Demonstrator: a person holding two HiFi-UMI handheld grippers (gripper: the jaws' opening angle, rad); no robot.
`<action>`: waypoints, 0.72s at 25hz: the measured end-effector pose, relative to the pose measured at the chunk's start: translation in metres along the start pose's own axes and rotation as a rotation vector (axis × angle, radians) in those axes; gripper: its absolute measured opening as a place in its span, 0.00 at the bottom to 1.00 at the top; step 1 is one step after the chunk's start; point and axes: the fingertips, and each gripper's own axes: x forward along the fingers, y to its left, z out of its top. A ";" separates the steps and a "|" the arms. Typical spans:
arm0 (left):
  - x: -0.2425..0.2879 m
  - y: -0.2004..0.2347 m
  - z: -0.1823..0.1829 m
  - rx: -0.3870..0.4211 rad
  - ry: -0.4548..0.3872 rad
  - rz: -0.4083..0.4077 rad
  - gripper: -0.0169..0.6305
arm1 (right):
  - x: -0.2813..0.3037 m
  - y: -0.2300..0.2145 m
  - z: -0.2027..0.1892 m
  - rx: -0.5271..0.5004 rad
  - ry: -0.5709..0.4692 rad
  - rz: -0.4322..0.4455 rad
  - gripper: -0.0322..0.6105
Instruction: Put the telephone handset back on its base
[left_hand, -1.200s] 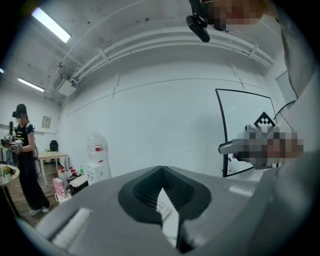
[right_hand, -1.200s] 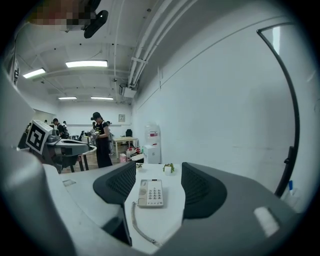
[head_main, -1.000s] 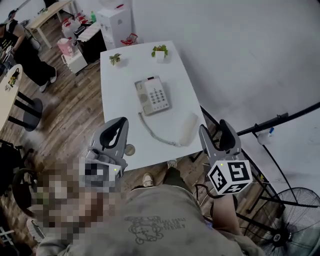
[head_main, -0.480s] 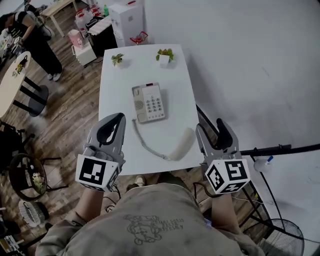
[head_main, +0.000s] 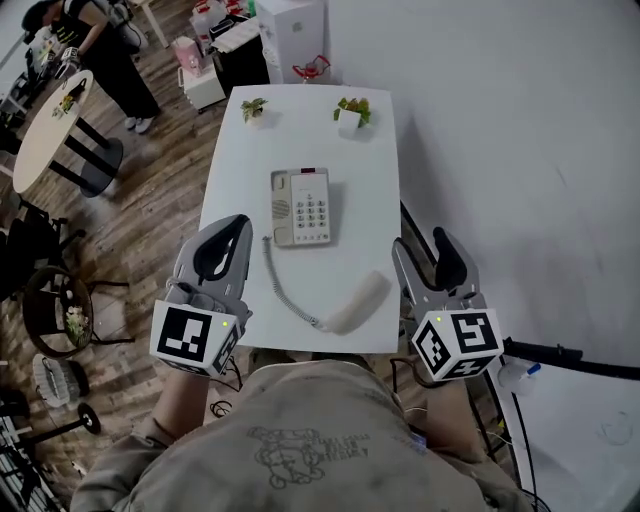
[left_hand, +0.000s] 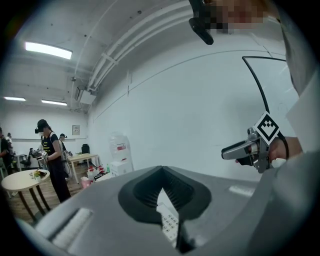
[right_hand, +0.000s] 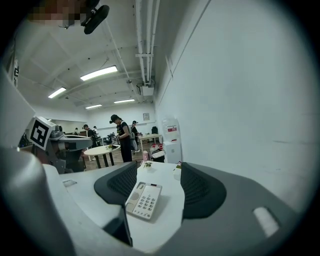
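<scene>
A cream telephone base (head_main: 302, 207) with a keypad sits in the middle of the white table (head_main: 370, 190). Its handset (head_main: 357, 301) lies off the base near the table's front right edge, joined to it by a coiled cord (head_main: 284, 289). My left gripper (head_main: 238, 222) hovers at the table's front left edge, shut and empty, tips touching (left_hand: 161, 170). My right gripper (head_main: 420, 242) is just off the front right corner, beside the handset, open and empty. Between its jaws (right_hand: 157, 168) I see the base (right_hand: 143, 200).
Two small potted plants (head_main: 253, 108) (head_main: 350, 110) stand at the table's far end. A white wall runs along the right. To the left are a wooden floor, a round table (head_main: 55, 130), a person (head_main: 100, 45) and a chair (head_main: 50, 310). A white cabinet (head_main: 290, 30) is behind.
The head view has swung, so the table now sits more central and square. Both grippers stay near the table's front corners. The handset and base have not moved on the table.
</scene>
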 end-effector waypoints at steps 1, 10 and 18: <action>0.001 -0.001 -0.001 -0.001 0.005 0.013 0.03 | 0.003 -0.002 -0.001 -0.002 0.005 0.013 0.50; 0.007 -0.001 -0.008 0.014 0.029 0.064 0.03 | 0.019 -0.013 -0.009 0.011 0.030 0.070 0.49; 0.014 0.004 -0.010 0.038 0.053 0.023 0.03 | 0.034 -0.006 -0.005 0.019 0.029 0.039 0.48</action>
